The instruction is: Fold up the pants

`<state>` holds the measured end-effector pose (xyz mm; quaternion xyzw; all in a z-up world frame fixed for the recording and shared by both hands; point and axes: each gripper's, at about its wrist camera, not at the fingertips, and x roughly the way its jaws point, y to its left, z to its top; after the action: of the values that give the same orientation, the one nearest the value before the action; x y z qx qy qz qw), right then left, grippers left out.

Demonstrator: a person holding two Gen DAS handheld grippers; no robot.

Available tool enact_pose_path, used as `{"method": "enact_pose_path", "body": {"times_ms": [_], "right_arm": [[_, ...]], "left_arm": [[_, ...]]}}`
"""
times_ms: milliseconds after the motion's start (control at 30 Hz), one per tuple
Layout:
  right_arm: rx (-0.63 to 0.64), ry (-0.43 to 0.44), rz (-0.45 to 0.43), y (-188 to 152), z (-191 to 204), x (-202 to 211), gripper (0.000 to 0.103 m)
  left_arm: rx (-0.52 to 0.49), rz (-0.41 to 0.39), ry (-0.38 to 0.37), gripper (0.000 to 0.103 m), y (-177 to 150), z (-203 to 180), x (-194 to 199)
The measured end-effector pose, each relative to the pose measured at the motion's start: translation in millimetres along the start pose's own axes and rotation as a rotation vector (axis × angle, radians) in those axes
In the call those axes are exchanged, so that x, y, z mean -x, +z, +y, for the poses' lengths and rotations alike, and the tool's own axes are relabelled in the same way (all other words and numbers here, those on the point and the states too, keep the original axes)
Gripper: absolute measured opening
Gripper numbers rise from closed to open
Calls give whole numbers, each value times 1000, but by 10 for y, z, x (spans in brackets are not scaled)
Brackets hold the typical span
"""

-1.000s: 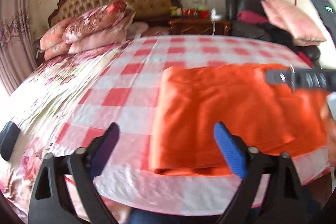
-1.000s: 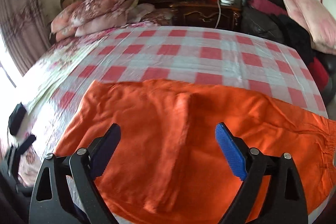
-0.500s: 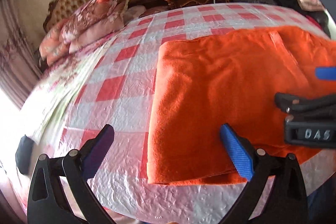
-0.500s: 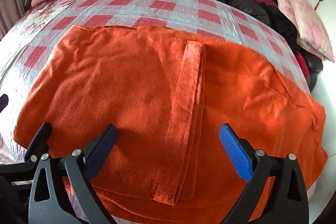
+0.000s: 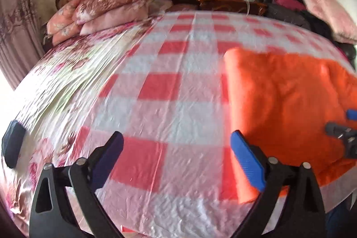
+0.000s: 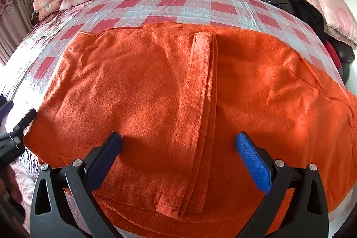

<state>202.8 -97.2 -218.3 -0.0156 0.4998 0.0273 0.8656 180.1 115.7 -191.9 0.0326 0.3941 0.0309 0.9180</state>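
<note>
My left gripper (image 5: pixel 176 153) is spread wide and holds nothing; it hangs over the checked bed cover (image 5: pixel 169 86), just left of the orange pants (image 6: pixel 156 86). The pants lie folded flat on this cover, near the foot edge of the bed. My right gripper (image 6: pixel 178 144) hangs over the middle of the pants, also spread wide, with the folded hem (image 6: pixel 200 64) between its fingers.
</note>
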Motion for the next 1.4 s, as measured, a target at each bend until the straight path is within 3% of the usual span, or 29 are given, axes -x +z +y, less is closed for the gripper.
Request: {"method": "enact_pose_path", "body": {"times_ms": [100, 133, 200, 233, 333, 367, 467, 500, 567, 600, 667, 733, 833, 900, 1000, 1067, 1200, 1400], "right_arm": [[1, 0, 2, -3, 1, 1, 99], [3, 1, 3, -5, 1, 2, 99], [13, 7, 4, -21, -6, 12, 99], [19, 11, 3, -37, -11, 23, 99], [38, 27, -13, -114, -40, 62, 99], [42, 29, -17, -133, -46, 74, 99], [45, 24, 21, -137, -52, 115, 99], [47, 15, 22, -123, -46, 139, 99], [74, -7, -47, -69, -4, 261, 99], [98, -19, -100, -17, 42, 349, 99], [123, -5, -134, 84, 108, 414, 99], [133, 8, -146, 230, 164, 427, 99], [127, 18, -136, 446, 228, 348, 99], [149, 31, -110, 615, 311, 247, 99], [158, 73, -130, 804, 409, 137, 99], [161, 76, -56, 918, 490, -91, 99], [134, -36, 20, 944, 514, -374, 99], [70, 9, -4, 814, 406, -431, 99]], "left_arm": [[-97, 16, -143, 96, 123, -302, -33], [-149, 37, -149, 96, 137, -404, -111], [-237, 54, -77, 102, 160, -504, -308], [-212, 49, -55, 102, 232, -427, -349], [-135, 71, 113, 100, 453, -94, -502], [-114, 79, 107, 99, 535, -7, -522], [-111, 48, -46, 100, 747, -39, -440], [-130, 49, -129, 101, 799, -133, -438], [-187, 67, -248, 101, 850, -347, -549], [-217, 83, -242, 101, 854, -421, -647], [-246, 128, -107, 102, 871, -464, -935], [-153, 125, -138, 102, 949, -298, -1010], [12, 182, -67, 102, 995, -4, -1039], [91, 160, -39, 101, 956, 139, -862], [172, 129, -81, 101, 702, 245, -521], [209, 130, -117, 101, 408, 245, -324], [202, 150, -122, 101, -17, 145, -112], [144, 140, -55, 101, -220, -3, -80]]}}
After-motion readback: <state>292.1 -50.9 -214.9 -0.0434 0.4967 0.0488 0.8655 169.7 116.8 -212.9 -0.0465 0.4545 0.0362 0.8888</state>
